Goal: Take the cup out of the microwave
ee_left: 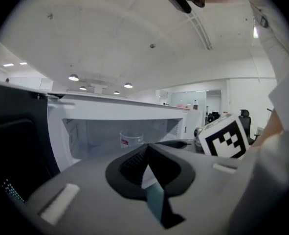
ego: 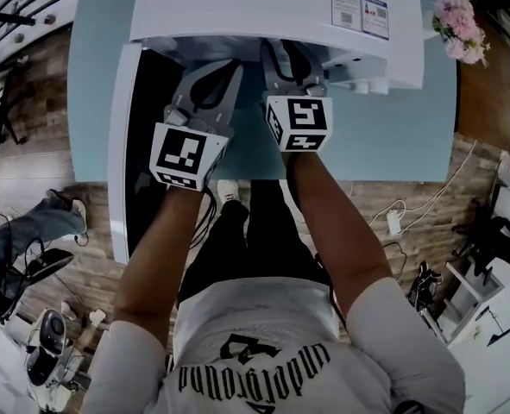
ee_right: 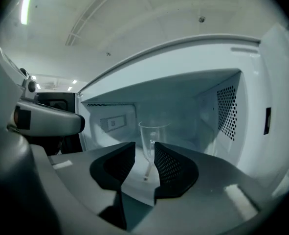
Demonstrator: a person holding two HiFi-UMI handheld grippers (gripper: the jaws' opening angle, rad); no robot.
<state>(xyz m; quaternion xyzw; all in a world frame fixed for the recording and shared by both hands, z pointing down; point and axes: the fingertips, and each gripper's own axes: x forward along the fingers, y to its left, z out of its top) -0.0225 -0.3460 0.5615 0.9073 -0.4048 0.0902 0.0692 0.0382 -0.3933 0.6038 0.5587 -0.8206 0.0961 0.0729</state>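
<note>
Cup (ee_right: pixel 151 137) beyond right fingers (ee_right: pixel 172 166) (untouched).

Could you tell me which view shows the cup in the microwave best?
The right gripper view: the clear cup shows nearly whole, centred. The left gripper view shows only its top; in the head view the microwave hides it.

The head view is evenly lit and sharp in the middle, where the white microwave (ego: pixel 272 7) top shows brightest, while the surroundings bend and darken toward the edges. In the left gripper view small ceiling lights (ee_left: pixel 73 77) glow on a pale ceiling (ee_left: pixel 110 33), the left gripper (ee_left: pixel 146 153) close to the lens looks soft, and black corners ring the picture. The right gripper view is dimmer and bluish inside the microwave, with a strip light (ee_right: pixel 27 4) glaring at top left and the clear cup (ee_right: pixel 151 138) faint.
</note>
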